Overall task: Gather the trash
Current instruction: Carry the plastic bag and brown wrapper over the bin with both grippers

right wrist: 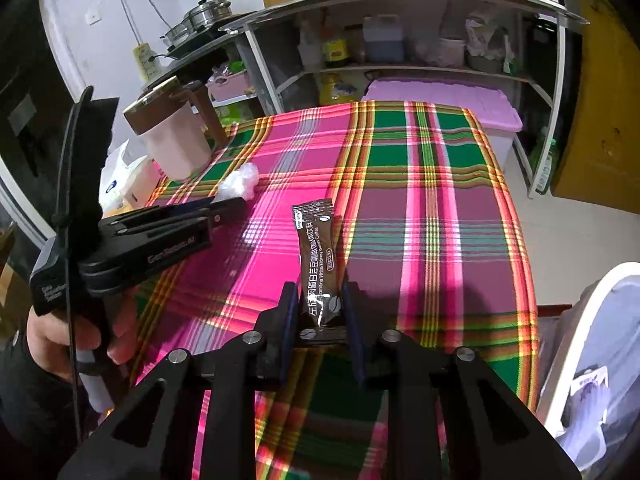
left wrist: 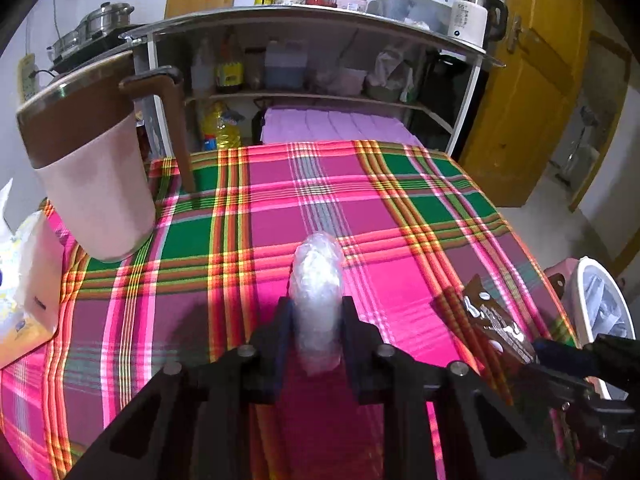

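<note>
A white plastic trash bin (right wrist: 576, 344) stood off the right edge of the table, lined with a pale translucent bag, and a flat printed wrapper (right wrist: 592, 384) lay inside it against the liner. In the left wrist view the same bin's rim (left wrist: 580, 304) showed beyond the cloth's right edge, with crumpled pale material inside that could not be identified.

The left gripper (left wrist: 316, 312) had its jaws clamped on a crumpled ball of clear, glossy plastic film (left wrist: 318, 300), which bulged out ahead of the dark fingertips above the cloth. From the right wrist view this gripper (right wrist: 230, 204) reached in from the left with the whitish wad (right wrist: 240, 180) at its tip, near the jug.

The right gripper (right wrist: 320, 308) had its jaws pinched on the lower end of a slim, dark brown, shiny foil coffee sachet (right wrist: 318, 264), which stood nearly upright between the fingers, with white lettering running along it. It showed in the left wrist view as a brown packet (left wrist: 494, 316) at the lower right, near the bin.

A woven tablecloth in pink, green and yellow plaid (left wrist: 360, 208) covered the table. At its far left corner stood a pale pink cylindrical jug with a brown lid and handle (left wrist: 96, 184), and beside it a white paper bag (left wrist: 28, 292).
</note>
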The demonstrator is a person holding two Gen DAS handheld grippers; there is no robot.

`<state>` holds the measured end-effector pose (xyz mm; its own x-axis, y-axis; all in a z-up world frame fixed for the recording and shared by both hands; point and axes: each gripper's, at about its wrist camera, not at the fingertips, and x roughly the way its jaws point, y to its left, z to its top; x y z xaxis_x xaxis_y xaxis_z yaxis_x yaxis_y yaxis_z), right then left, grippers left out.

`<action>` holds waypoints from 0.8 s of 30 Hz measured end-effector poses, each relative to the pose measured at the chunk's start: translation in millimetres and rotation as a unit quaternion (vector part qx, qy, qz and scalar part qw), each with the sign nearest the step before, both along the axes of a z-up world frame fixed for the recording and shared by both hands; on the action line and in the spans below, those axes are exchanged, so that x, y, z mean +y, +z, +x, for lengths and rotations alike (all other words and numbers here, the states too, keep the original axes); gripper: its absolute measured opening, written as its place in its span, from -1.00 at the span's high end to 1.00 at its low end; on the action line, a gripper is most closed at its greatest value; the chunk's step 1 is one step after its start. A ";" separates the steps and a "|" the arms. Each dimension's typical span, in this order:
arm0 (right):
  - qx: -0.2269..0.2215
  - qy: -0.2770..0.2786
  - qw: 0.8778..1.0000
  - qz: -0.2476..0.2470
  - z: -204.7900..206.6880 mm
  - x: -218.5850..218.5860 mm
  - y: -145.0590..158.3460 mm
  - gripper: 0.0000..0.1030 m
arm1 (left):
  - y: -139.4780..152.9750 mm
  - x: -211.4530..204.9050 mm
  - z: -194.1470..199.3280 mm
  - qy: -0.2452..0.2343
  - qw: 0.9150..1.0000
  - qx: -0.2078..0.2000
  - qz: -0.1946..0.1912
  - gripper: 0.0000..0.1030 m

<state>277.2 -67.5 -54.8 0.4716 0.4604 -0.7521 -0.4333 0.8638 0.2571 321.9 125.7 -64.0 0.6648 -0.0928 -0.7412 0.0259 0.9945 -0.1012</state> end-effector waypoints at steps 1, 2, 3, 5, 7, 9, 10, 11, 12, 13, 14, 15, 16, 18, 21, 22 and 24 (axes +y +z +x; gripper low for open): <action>-0.003 -0.001 1.000 0.001 -2.3 -1.7 1.9 0.53 | 1.9 -1.6 -3.8 0.000 1.000 -0.002 -0.001 0.55; -0.004 -0.001 1.000 0.001 -3.8 -3.0 3.2 0.53 | 4.2 -3.6 -8.8 0.000 1.000 -0.004 -0.001 0.55; -0.006 -0.001 1.000 0.002 -5.6 -4.4 4.8 0.53 | 6.5 -5.2 -13.5 -0.001 1.000 -0.006 -0.002 0.55; -0.010 -0.001 1.000 0.002 -11.6 -7.9 8.7 0.53 | 12.6 -9.0 -25.0 -0.003 1.000 -0.011 -0.009 0.55; -0.016 -0.002 1.000 0.002 -19.1 -12.1 13.4 0.53 | 19.7 -16.0 -38.0 -0.007 1.000 -0.018 -0.012 0.55; -0.021 -0.003 1.000 0.003 -27.4 -17.4 18.6 0.53 | 27.3 -24.4 -52.0 -0.009 1.000 -0.024 -0.014 0.55; -0.023 -0.004 1.000 0.003 -31.4 -19.9 20.8 0.53 | 30.4 -27.6 -58.2 -0.010 0.999 -0.027 -0.017 0.55; -0.025 -0.005 1.000 0.003 -34.6 -22.8 23.1 0.53 | 33.0 -29.8 -64.9 -0.010 0.999 -0.029 -0.021 0.55; -0.027 -0.007 1.000 0.004 -39.4 -25.8 26.0 0.53 | 36.3 -33.6 -73.8 -0.010 0.999 -0.031 -0.026 0.55; -0.029 -0.007 1.000 0.004 -44.1 -28.3 28.3 0.53 | 38.3 -36.6 -80.0 -0.010 0.999 -0.032 -0.027 0.55; -0.031 -0.008 0.999 0.004 -47.8 -30.2 30.4 0.53 | 40.5 -40.0 -86.1 -0.010 0.999 -0.033 -0.028 0.55; -0.033 -0.008 0.999 0.005 -51.2 -33.3 32.6 0.53 | 43.0 -44.6 -94.8 -0.010 0.999 -0.035 -0.028 0.55; -0.036 -0.008 0.999 0.004 -56.9 -36.4 35.4 0.53 | 44.5 -47.7 -100.3 -0.010 0.999 -0.036 -0.031 0.55; -0.040 -0.009 0.999 0.004 -65.1 -40.9 39.1 0.53 | 49.1 -55.2 -114.8 -0.013 0.998 -0.041 -0.041 0.55; -0.048 -0.014 0.999 0.003 -79.5 -50.4 44.5 0.53 | 56.3 -64.8 -134.2 -0.017 0.997 -0.050 -0.048 0.55; -0.051 -0.016 0.999 0.004 -85.6 -54.3 46.8 0.53 | 58.9 -68.7 -141.1 -0.018 0.997 -0.054 -0.049 0.55; -0.054 -0.017 0.998 0.005 -93.5 -60.3 50.0 0.53 | 63.0 -75.3 -153.8 -0.016 0.997 -0.060 -0.050 0.55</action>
<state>183.7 -127.8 -4.9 0.5652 0.4495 -0.6918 -0.4285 0.8765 0.2194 168.1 50.4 -1.0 0.7438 -0.1860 -0.6420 0.0764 0.9778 -0.1949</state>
